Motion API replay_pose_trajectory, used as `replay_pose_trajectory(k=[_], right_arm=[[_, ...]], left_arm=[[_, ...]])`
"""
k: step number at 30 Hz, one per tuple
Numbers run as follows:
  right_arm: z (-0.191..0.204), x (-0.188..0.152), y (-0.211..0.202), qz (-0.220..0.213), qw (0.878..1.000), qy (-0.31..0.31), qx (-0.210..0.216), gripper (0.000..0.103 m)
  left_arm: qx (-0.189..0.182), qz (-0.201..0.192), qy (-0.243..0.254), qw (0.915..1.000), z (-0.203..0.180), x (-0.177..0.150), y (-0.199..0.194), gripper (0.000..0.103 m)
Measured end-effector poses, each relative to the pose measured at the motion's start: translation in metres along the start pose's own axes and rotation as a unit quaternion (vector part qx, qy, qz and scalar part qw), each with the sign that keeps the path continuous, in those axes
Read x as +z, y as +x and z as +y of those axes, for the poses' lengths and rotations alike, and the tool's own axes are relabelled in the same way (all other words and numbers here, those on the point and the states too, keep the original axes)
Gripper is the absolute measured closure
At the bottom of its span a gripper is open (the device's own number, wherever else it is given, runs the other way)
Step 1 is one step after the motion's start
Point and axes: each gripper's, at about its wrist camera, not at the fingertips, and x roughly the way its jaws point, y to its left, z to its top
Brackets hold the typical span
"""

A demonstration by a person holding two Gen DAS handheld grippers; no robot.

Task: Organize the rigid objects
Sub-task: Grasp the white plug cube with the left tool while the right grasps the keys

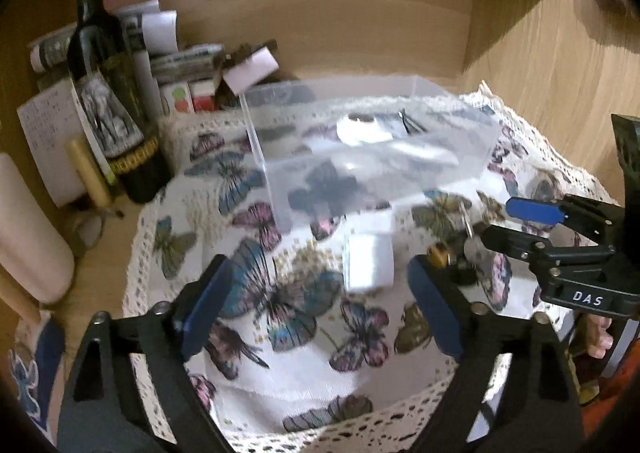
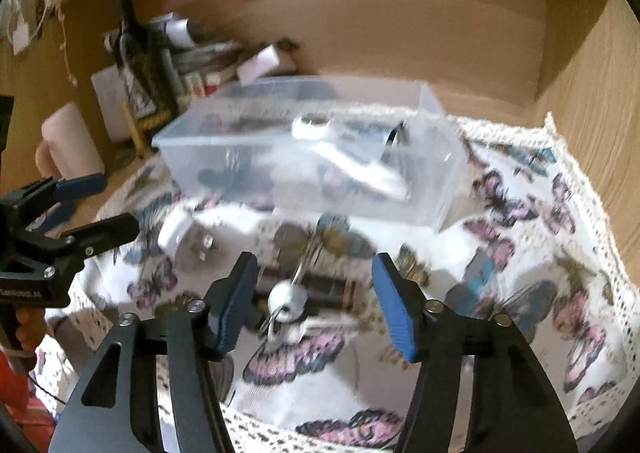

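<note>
Closest to the camera is the left claw (image 1: 316, 301), its blue pads wide apart with nothing in them. On the butterfly cloth (image 1: 280, 293) just past its tips, between the pads, sits a small white block (image 1: 369, 263). It looks hard, light and smooth, so taking it by its two flat sides should work best. To the right, the right claw (image 2: 314, 301) is partly open and holds nothing. A bunch of keys (image 2: 288, 301) lies between its pads, on top of a dark flat thing I cannot make out. The keys are hard metal but loose on their ring, so they may swing; the round key head looks like the best place to grab. Behind both, on the cloth, stands the clear plastic box (image 2: 436, 189) with a few white and dark things already inside.
</note>
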Motion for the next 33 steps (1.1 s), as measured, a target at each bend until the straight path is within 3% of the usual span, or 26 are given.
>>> replay_pose_trajectory(k=[6,12,16,21,23,24,33], right_arm=[[-0.004,-0.017,0.009,0.031,0.999,0.004,-0.012,0.052],[-0.007,-0.021,0.016,0.053,0.998,-0.008,-0.01,0.036],[-0.002,-0.019,0.024,0.053,0.998,-0.029,-0.018,0.032],[-0.004,-0.018,0.024,0.043,0.999,-0.025,-0.018,0.042],[-0.005,-0.02,0.023,0.039,0.999,-0.022,-0.019,0.042],[-0.004,-0.02,0.022,0.037,0.999,-0.021,-0.02,0.042],[-0.016,-0.016,0.001,0.007,0.999,0.004,-0.031,0.042]], left_arm=[[-0.015,0.021,0.0,0.9997,-0.002,-0.008,0.009,0.021],[-0.024,0.027,0.003,0.9993,-0.006,-0.006,0.016,0.022],[-0.031,0.046,-0.001,0.9985,-0.009,0.001,0.029,0.031],[-0.045,0.069,0.004,0.9966,-0.018,0.007,0.046,0.048],[-0.055,0.077,0.002,0.9955,-0.019,0.007,0.053,0.063],[-0.061,0.084,-0.002,0.9946,-0.019,0.007,0.056,0.066],[-0.057,0.059,-0.019,0.9965,-0.012,0.006,0.04,0.068]])
